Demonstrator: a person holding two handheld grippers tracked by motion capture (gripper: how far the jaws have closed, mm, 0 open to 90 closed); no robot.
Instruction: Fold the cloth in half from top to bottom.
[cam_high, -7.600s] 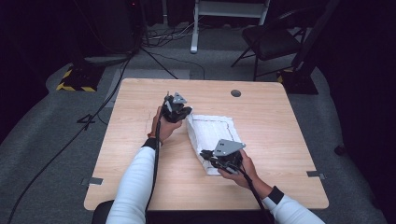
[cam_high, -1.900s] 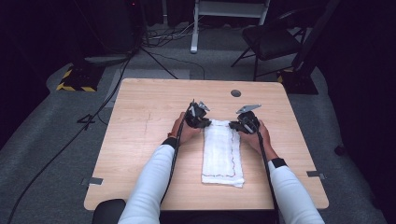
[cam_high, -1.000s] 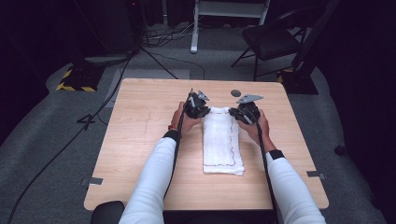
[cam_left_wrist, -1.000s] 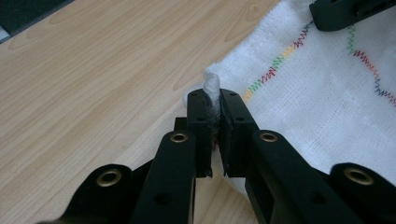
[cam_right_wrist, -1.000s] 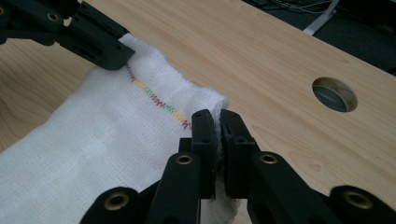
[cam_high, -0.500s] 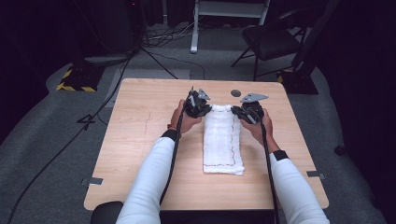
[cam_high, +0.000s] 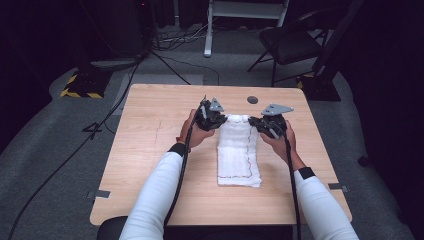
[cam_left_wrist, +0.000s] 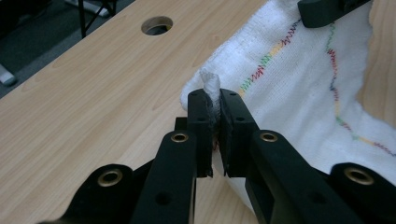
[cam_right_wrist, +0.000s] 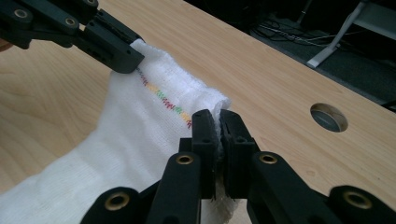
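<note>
White long sleeves (cam_high: 155, 200) with dark cuffs; black two-jaw left gripper (cam_high: 218, 120) and right gripper (cam_high: 256, 122), brass-ringed screws, grey three-cornered plates, trailing black cables.

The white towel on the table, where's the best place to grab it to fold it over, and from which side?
Take the white towel by its two far corners, coming in from either long side. It lies as a long folded strip, and each hand-held gripper, left and right, is shut on one such corner, lifting that end.

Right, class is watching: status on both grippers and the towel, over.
Left gripper shut on towel corner. Right gripper shut on the other far corner. Far edge lifted, rest flat on table. Nothing in the way.
</note>
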